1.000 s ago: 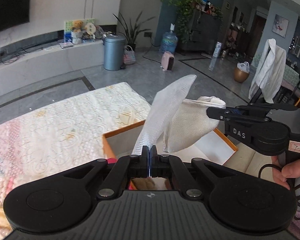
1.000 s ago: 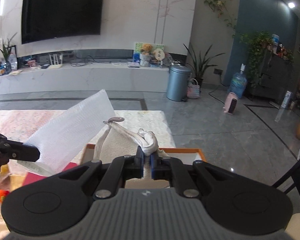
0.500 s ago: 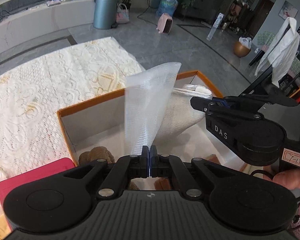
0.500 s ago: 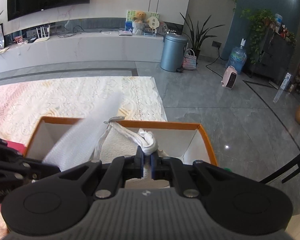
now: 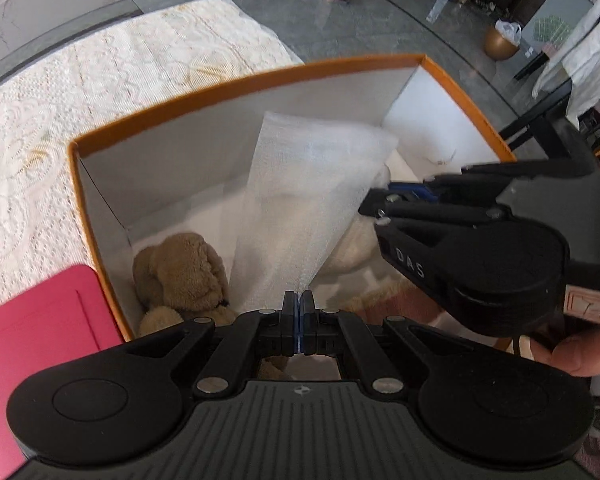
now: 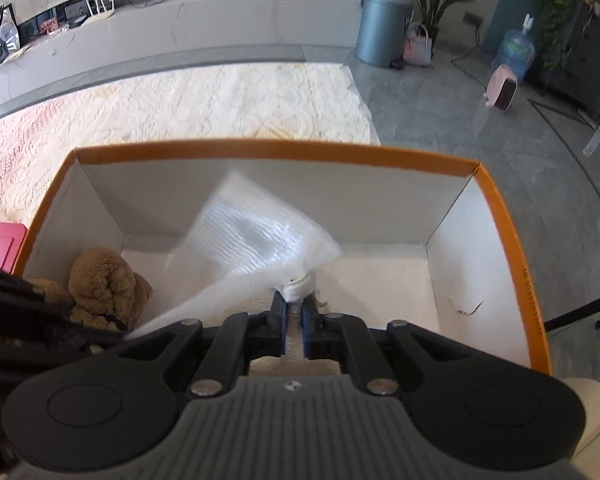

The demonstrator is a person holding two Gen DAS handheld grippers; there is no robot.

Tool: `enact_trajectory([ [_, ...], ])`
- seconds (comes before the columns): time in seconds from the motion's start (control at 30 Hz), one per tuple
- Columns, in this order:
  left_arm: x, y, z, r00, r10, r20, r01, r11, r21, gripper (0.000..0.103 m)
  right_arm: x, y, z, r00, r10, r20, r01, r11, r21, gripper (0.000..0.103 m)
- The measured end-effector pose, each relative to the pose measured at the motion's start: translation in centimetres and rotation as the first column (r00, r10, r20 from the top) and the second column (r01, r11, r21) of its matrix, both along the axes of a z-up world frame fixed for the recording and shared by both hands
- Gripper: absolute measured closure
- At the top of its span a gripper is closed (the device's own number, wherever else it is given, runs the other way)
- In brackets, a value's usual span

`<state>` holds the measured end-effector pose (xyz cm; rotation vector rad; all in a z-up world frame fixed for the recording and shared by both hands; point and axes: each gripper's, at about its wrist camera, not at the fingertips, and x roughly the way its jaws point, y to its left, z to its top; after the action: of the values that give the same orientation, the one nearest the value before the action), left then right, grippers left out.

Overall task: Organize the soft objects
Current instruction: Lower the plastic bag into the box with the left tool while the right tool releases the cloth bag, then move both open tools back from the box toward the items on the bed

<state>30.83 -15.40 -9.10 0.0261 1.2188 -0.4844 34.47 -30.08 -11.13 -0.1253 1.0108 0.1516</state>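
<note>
An orange-rimmed box (image 5: 240, 84) with white walls stands open under both grippers. My left gripper (image 5: 299, 304) is shut on the bottom edge of a white bubble-textured sheet (image 5: 300, 200), which stands up inside the box. My right gripper (image 6: 295, 304) reaches into the box from the right, and its jaws are opening with the bunched end of a cream cloth (image 6: 300, 286) still between the pads. The sheet (image 6: 252, 236) leans over that cloth. The cream cloth (image 5: 352, 248) rests low in the box behind the sheet. A brown plush toy (image 5: 180, 268) lies in the box's left corner.
A pink flat book (image 5: 32, 340) lies left of the box on the lace tablecloth (image 5: 100, 92). A hand (image 5: 572, 356) holds the right gripper's grip. The right half of the box floor (image 6: 380, 280) is bare. Grey floor lies beyond the table edge.
Both grippers have sunk and tipped downward, carrying the sheet and the cream cloth from above the box into it. The right jaws now show a small gap.
</note>
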Motion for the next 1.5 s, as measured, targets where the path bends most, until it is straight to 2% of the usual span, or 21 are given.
enact_trajectory([
  [0.1, -0.3, -0.2, 0.0, 1.000, -0.009, -0.025, 0.009, 1.000, 0.011, 0.102, -0.4, 0.4, -0.1, 1.000, 0.015, -0.015, -0.015, 1.000, -0.027, 0.092],
  [0.23, -1.1, 0.1, 0.3, 1.000, -0.011, -0.001, 0.011, 1.000, 0.017, 0.100, -1.1, 0.2, -0.4, 0.999, 0.004, -0.042, -0.005, 0.999, -0.038, 0.082],
  [0.37, -2.2, 0.7, 1.2, 1.000, -0.006, 0.030, 0.006, 1.000, 0.002, 0.078, -1.6, -0.2, -0.1, 0.999, -0.013, -0.050, 0.011, 0.999, -0.040, 0.071],
  [0.4, -2.4, 0.9, 1.5, 0.999, -0.004, 0.037, 0.004, 1.000, -0.002, 0.074, -1.6, -0.3, 0.2, 0.999, -0.019, -0.046, 0.017, 0.999, -0.044, 0.066],
  [0.47, -3.0, 1.5, 2.1, 0.998, 0.006, 0.058, -0.006, 1.000, -0.001, 0.060, -1.9, -0.4, 0.8, 0.999, -0.027, -0.040, 0.025, 0.998, -0.054, 0.056],
  [0.53, -3.6, 1.8, 2.9, 0.997, 0.017, 0.079, -0.017, 1.000, -0.005, 0.054, -2.3, -0.4, 1.4, 0.999, -0.034, -0.028, 0.032, 0.997, -0.069, 0.042],
  [0.6, -4.1, 2.3, 3.6, 0.996, 0.028, 0.086, -0.027, 1.000, -0.014, 0.051, -2.8, -0.4, 2.2, 0.999, -0.033, -0.012, 0.032, 0.996, -0.087, 0.036],
  [0.7, -5.0, 3.0, 4.9, 0.994, 0.041, 0.099, -0.038, 0.999, -0.026, 0.047, -3.6, -0.1, 3.2, 0.999, -0.034, 0.001, 0.034, 0.992, -0.122, 0.035],
  [1.0, -7.5, 3.8, 8.0, 0.982, 0.080, 0.173, -0.067, 0.995, -0.078, 0.046, -6.8, 0.4, 6.2, 0.999, -0.028, 0.041, 0.033, 0.989, -0.146, 0.032],
  [1.27, -11.3, 6.3, 10.1, 0.955, 0.143, 0.258, -0.120, 0.987, -0.105, 0.046, -10.3, 1.6, 8.5, 0.999, -0.005, 0.044, 0.008, 0.998, -0.066, 0.032],
  [1.4, -13.6, 8.5, 10.8, 0.932, 0.196, 0.306, -0.167, 0.979, -0.119, 0.046, -12.7, 3.5, 9.9, 0.995, 0.032, 0.091, -0.032, 0.999, -0.005, 0.032],
  [1.5, -15.3, 10.7, 10.9, 0.922, 0.236, 0.306, -0.197, 0.968, -0.153, 0.046, -14.6, 5.3, 10.5, 0.991, 0.063, 0.122, -0.068, 0.997, 0.044, 0.032],
])
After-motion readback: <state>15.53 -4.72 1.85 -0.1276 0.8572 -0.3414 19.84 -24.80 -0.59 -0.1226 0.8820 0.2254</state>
